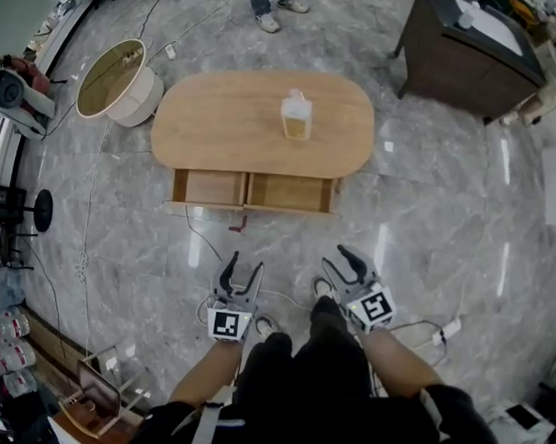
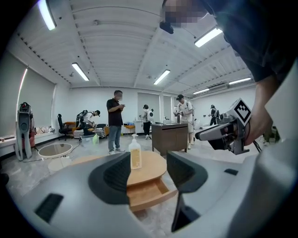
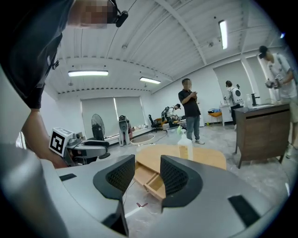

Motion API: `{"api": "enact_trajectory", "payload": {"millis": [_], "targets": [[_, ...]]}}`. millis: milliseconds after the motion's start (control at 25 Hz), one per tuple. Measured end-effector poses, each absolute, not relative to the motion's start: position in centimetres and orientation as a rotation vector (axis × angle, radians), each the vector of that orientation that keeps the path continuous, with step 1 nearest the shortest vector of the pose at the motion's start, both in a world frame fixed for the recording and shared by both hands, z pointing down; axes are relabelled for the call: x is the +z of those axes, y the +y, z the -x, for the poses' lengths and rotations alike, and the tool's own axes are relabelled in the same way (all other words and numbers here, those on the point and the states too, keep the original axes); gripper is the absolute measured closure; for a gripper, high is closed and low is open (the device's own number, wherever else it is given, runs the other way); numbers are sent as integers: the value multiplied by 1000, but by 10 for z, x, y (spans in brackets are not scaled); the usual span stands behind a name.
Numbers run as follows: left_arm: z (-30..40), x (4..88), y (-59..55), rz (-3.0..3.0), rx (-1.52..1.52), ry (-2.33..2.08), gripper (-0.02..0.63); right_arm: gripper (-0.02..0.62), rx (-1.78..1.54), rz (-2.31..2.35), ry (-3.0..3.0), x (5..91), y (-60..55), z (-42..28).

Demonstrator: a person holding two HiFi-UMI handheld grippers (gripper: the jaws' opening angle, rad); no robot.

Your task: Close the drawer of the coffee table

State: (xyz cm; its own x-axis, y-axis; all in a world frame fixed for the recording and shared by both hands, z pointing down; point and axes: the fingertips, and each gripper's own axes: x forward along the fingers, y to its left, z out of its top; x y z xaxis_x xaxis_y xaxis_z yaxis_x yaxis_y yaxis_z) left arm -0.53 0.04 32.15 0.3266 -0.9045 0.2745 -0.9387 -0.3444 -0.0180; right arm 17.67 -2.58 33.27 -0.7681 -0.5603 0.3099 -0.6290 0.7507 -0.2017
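The oval wooden coffee table (image 1: 219, 114) stands on the marble floor ahead of me. Its drawer (image 1: 252, 191) is pulled out toward me, and both wooden compartments look empty. A pump bottle (image 1: 297, 114) stands on the tabletop. My left gripper (image 1: 244, 264) and right gripper (image 1: 343, 264) hover over the floor short of the drawer, both open and holding nothing. In the left gripper view the drawer (image 2: 146, 191) shows between the open jaws of my left gripper (image 2: 148, 174), with the bottle (image 2: 135, 153) above it. In the right gripper view the drawer (image 3: 151, 179) lies beyond my right gripper (image 3: 142, 174).
A round cream side table (image 1: 118, 80) stands left of the coffee table and a dark wooden cabinet (image 1: 472, 50) at the upper right. A person (image 1: 272, 5) stands beyond the table. Cables and a small red object (image 1: 237, 226) lie on the floor by the drawer.
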Motion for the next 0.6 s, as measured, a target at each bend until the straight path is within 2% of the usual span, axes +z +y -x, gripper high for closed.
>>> {"api": "enact_trajectory", "payload": {"millis": [320, 600], "targets": [[41, 376, 7, -2537, 383, -1559, 380, 449, 418, -1187, -2620, 387, -6, -155], [47, 458, -8, -2509, 370, -1522, 380, 449, 438, -1236, -2543, 470, -9, -161]]}}
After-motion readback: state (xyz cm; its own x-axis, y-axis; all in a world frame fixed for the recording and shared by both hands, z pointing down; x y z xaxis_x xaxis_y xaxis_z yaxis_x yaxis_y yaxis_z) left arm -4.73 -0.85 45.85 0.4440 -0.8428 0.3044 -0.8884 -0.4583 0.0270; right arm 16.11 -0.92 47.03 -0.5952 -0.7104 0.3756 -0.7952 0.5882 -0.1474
